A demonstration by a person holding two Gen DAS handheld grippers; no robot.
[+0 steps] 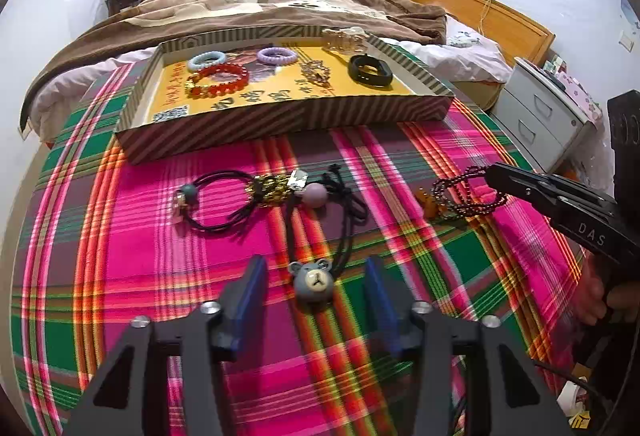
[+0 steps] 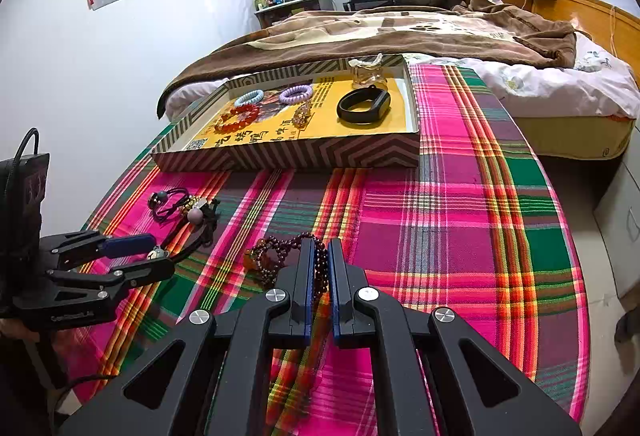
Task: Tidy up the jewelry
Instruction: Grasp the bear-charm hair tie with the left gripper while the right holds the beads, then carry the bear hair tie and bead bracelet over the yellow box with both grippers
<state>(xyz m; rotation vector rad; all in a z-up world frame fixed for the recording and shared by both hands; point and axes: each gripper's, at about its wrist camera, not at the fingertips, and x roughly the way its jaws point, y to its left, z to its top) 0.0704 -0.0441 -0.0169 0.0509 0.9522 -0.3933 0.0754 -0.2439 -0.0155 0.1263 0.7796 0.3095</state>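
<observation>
My left gripper (image 1: 316, 268) is open, its blue pads either side of a grey bear-head hair tie (image 1: 314, 280) on the plaid cloth. Its black cord runs up to a tangle of hair ties with gold beads (image 1: 272, 188) and a mauve ball. My right gripper (image 2: 320, 248) is shut on a dark red bead bracelet (image 2: 280, 256) with amber pieces; it also shows in the left wrist view (image 1: 460, 192). The striped tray (image 1: 280, 124) holds a red bead bracelet (image 1: 224, 78), blue and purple coil ties, a black band (image 1: 370, 70) and a clear clip.
The table with the plaid cloth (image 2: 460, 236) stands against a bed with a brown blanket (image 1: 260, 8). A grey drawer unit (image 1: 552, 116) is at the right. The table's right half beside the tray is bare cloth.
</observation>
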